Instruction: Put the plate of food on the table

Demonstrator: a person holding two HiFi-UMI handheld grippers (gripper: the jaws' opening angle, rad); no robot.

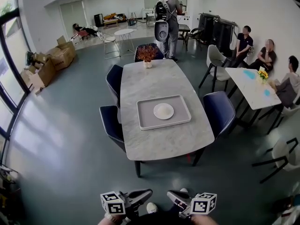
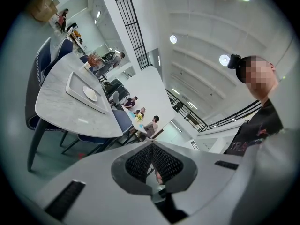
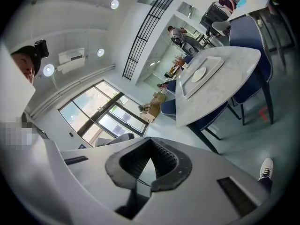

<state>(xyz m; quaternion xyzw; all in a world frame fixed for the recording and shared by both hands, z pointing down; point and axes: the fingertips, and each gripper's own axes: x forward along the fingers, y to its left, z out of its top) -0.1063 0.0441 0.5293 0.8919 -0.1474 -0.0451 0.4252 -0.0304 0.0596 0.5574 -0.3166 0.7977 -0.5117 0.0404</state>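
A white plate with pale food lies on a grey tray in the middle of the marble table, well ahead of me. Low at the head view's bottom edge, my left gripper and right gripper are both shut and hold nothing, a long way short of the table. The left gripper view shows its shut gripper, with the plate and tray far off at upper left. In the right gripper view the shut gripper points up, and the plate is far off at upper right.
Dark blue chairs stand on both sides of the table. A potted plant sits at its far end. A person with a backpack stands beyond it. Seated people and a white table are at right; cardboard boxes at left.
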